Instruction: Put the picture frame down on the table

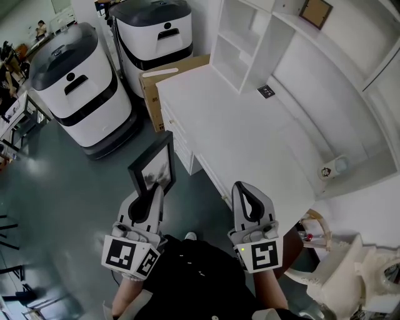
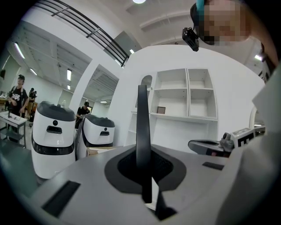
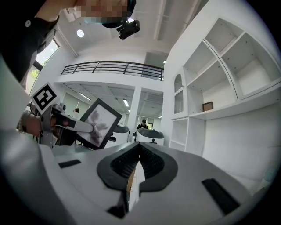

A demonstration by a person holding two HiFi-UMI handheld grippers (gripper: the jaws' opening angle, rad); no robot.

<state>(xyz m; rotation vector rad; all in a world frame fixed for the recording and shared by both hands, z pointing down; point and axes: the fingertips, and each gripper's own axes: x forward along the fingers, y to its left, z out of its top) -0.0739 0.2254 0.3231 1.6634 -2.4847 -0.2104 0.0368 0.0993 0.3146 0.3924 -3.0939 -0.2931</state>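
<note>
A black picture frame (image 1: 154,165) with a grey print stands upright over the floor, just left of the white table (image 1: 250,131). My left gripper (image 1: 155,192) is shut on its lower edge. In the left gripper view the frame (image 2: 142,123) shows edge-on, rising from between the jaws. My right gripper (image 1: 241,189) is shut and holds nothing, hovering at the table's near edge. From the right gripper view the picture frame (image 3: 98,122) tilts at the left, clamped by the left gripper (image 3: 75,126); the right gripper (image 3: 138,163) has its pads pressed together.
Two white, dark-topped machines (image 1: 78,87) stand on the floor at the left, with a cardboard box (image 1: 164,84) beside the table. White shelves (image 1: 250,37) rise behind the table, one bearing a small brown frame (image 1: 314,11). A black tag (image 1: 265,91) lies on the tabletop.
</note>
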